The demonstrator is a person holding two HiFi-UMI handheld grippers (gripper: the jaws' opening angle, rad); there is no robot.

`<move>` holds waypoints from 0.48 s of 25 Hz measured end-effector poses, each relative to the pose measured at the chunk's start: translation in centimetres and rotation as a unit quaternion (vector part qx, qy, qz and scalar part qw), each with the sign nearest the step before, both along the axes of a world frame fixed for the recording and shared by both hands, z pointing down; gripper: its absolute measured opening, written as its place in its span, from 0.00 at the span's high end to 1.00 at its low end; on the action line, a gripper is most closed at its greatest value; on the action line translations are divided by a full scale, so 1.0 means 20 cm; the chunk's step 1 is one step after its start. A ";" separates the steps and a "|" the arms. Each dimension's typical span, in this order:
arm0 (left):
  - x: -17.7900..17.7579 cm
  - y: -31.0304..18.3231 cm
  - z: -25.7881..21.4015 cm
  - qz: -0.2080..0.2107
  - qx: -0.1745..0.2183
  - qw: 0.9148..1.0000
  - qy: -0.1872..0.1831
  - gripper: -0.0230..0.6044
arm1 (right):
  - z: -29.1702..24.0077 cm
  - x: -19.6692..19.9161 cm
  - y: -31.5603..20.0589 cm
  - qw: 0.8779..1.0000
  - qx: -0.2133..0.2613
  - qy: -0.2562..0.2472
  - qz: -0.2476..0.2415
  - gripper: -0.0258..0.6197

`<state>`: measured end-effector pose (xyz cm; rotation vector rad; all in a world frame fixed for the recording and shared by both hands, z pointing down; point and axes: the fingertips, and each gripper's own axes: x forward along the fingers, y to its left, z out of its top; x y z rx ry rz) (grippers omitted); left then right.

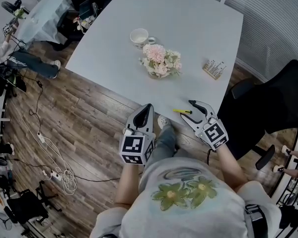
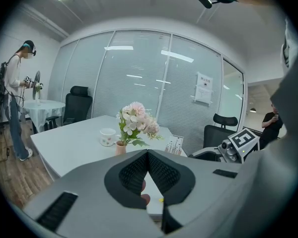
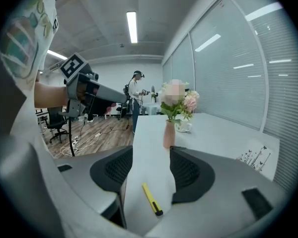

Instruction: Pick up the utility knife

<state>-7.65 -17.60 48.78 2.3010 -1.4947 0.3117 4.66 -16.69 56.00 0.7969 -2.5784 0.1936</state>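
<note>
The yellow utility knife (image 1: 182, 111) lies flat on the white table (image 1: 188, 33), close to its near edge. My right gripper (image 1: 187, 110) stands open around it, one jaw on each side. In the right gripper view the knife (image 3: 151, 200) rests on the table between the open jaws of the right gripper (image 3: 151, 150), black tip toward the camera, touching neither pad. My left gripper (image 1: 147, 108) is shut on nothing, held just off the table's edge to the knife's left. In the left gripper view its jaws (image 2: 148, 153) meet at the tips.
A pink flower bunch in a small vase (image 1: 160, 61) stands mid-table, with a white cup (image 1: 140, 37) behind it and a small printed box (image 1: 214, 68) at the right. A black office chair (image 1: 268, 108) sits to the right. Cables (image 1: 54, 157) lie on the wooden floor.
</note>
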 end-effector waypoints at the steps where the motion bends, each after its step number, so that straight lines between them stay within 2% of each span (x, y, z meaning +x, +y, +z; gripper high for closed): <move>1: 0.00 0.00 0.00 -0.001 0.000 1.000 0.000 0.96 | 0.03 0.00 0.00 1.000 -0.004 0.006 -0.002 0.61; 12: -0.02 0.03 0.05 -0.004 -0.009 1.000 0.001 0.96 | 0.29 -0.01 0.04 0.997 -0.038 0.059 -0.026 0.61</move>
